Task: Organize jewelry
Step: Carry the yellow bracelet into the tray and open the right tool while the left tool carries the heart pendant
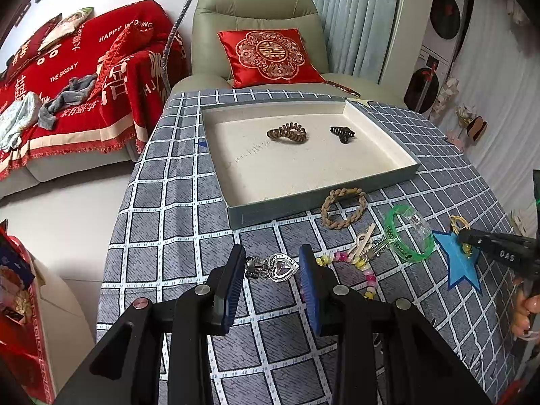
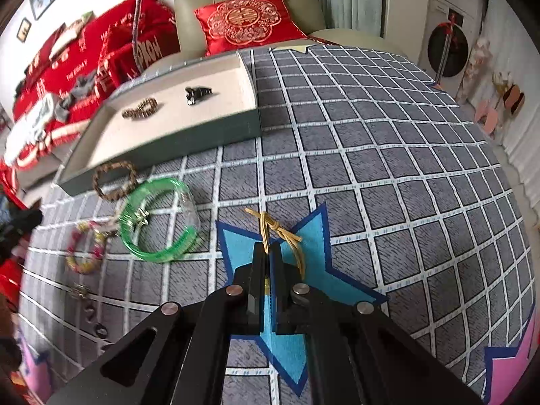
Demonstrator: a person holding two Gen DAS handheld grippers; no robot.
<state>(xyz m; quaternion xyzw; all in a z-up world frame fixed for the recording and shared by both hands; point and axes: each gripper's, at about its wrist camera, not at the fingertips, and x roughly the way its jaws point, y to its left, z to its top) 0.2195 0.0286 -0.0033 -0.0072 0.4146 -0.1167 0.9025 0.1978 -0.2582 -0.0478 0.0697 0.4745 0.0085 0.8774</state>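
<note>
My left gripper (image 1: 273,259) has its blue pads closed on a silver heart-shaped ornament (image 1: 278,267) low over the checked tablecloth. My right gripper (image 2: 269,248) is shut on a yellow cord bracelet (image 2: 273,227) above a blue star mat (image 2: 314,236). In the left wrist view that right gripper (image 1: 465,235) comes in from the right edge. A cream-lined tray (image 1: 270,216) holds a brown spiral hair tie (image 1: 287,133) and a dark claw clip (image 1: 342,134). In front of the tray lie a braided brown bracelet (image 1: 344,209), a green bangle (image 1: 408,234) and a pastel bead bracelet (image 1: 359,266).
A green armchair (image 1: 256,6) with a red cushion stands behind the table. A red-covered sofa (image 1: 67,84) is to the left. A pink star mat (image 2: 506,371) lies at the table's near right. A person's hand (image 1: 526,310) shows at the right edge.
</note>
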